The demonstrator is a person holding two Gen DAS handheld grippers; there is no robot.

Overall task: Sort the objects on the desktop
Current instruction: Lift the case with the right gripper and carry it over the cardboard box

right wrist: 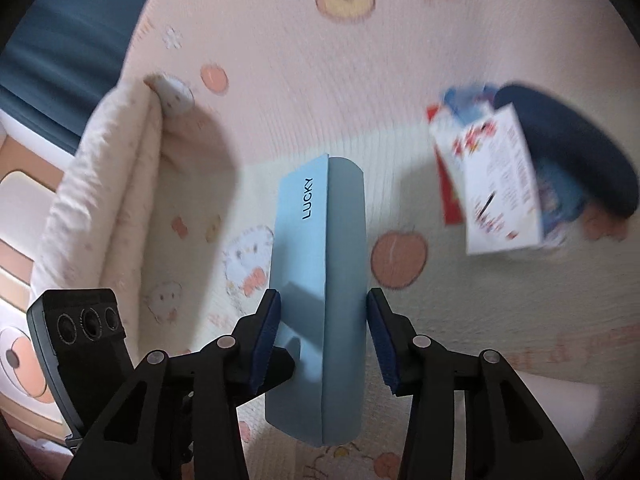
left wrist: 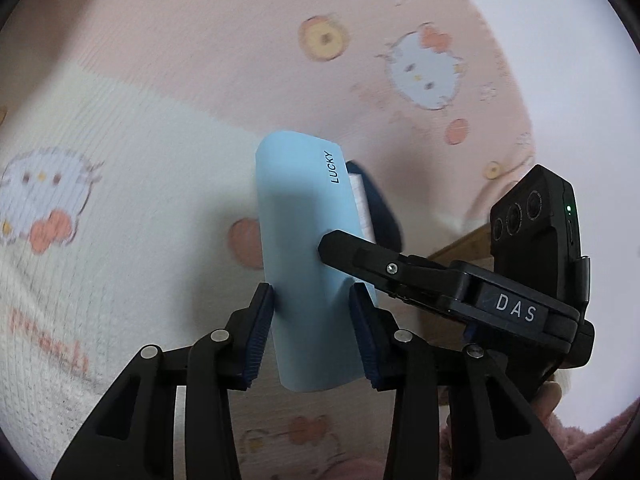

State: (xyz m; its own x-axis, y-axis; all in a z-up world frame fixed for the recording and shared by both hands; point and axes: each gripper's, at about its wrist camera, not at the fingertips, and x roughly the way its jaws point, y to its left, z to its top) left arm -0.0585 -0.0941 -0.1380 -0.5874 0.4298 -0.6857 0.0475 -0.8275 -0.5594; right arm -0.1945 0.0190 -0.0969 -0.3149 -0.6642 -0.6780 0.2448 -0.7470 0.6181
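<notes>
While its long axis runs straight ahead along both claws, pale blue oblong "LUCKY" case [left wrist: 304,256] sits clamped crosswise by left claw [left wrist: 310,336] and right claw [right wrist: 322,338], equally near.

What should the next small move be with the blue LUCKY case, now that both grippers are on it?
Probably carry it across to the white box and dark blue case. Both the left gripper and right gripper clamp the light blue case, and it looks lifted clear of the blanket.
</notes>
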